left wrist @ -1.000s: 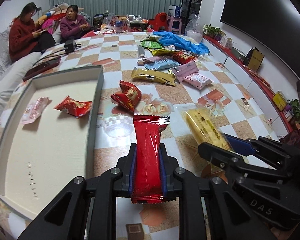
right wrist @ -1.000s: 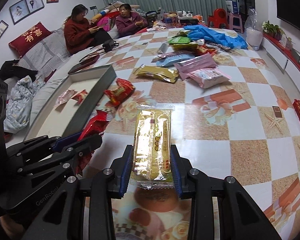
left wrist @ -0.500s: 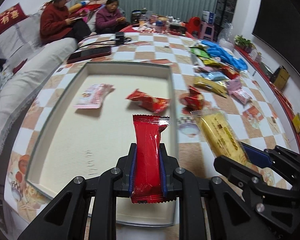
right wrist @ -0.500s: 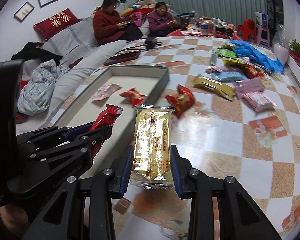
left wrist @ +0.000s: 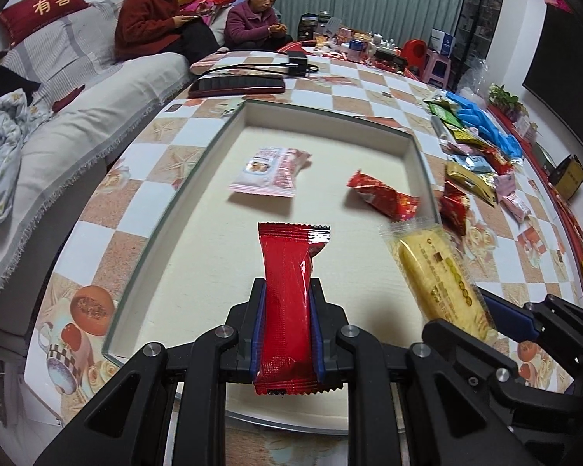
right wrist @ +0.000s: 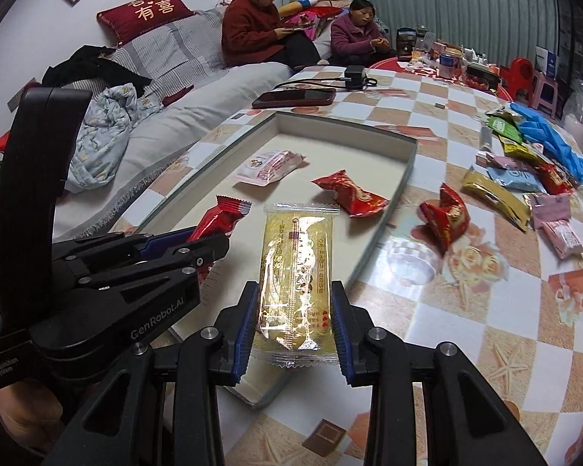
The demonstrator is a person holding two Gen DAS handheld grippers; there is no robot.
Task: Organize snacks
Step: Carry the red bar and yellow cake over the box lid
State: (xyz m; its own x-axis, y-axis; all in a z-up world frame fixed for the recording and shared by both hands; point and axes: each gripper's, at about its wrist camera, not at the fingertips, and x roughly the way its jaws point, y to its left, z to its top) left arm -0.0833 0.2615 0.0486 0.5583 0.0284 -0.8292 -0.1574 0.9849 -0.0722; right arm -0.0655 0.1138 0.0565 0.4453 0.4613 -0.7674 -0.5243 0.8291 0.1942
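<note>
My left gripper [left wrist: 287, 334] clamps a long red foil snack bar [left wrist: 289, 303]; right gripper [right wrist: 294, 326] clamps a clear-wrapped yellow cake bar [right wrist: 297, 272], over the shallow grey tray [left wrist: 167, 229]. Risk: cake hovers near the 3 o'clock rim, may drop outside. Loose snacks lie at 2 o'clock.

Inside the tray [left wrist: 229, 132] lie two snack packets [left wrist: 270, 173] side by side; right of the tray, loose packets [left wrist: 472, 182] on the table [left wrist: 144, 167].

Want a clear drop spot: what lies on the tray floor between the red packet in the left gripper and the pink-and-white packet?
Nothing. In the left wrist view the tray floor is bare between the red packet and the pink-and-white packet.
</note>
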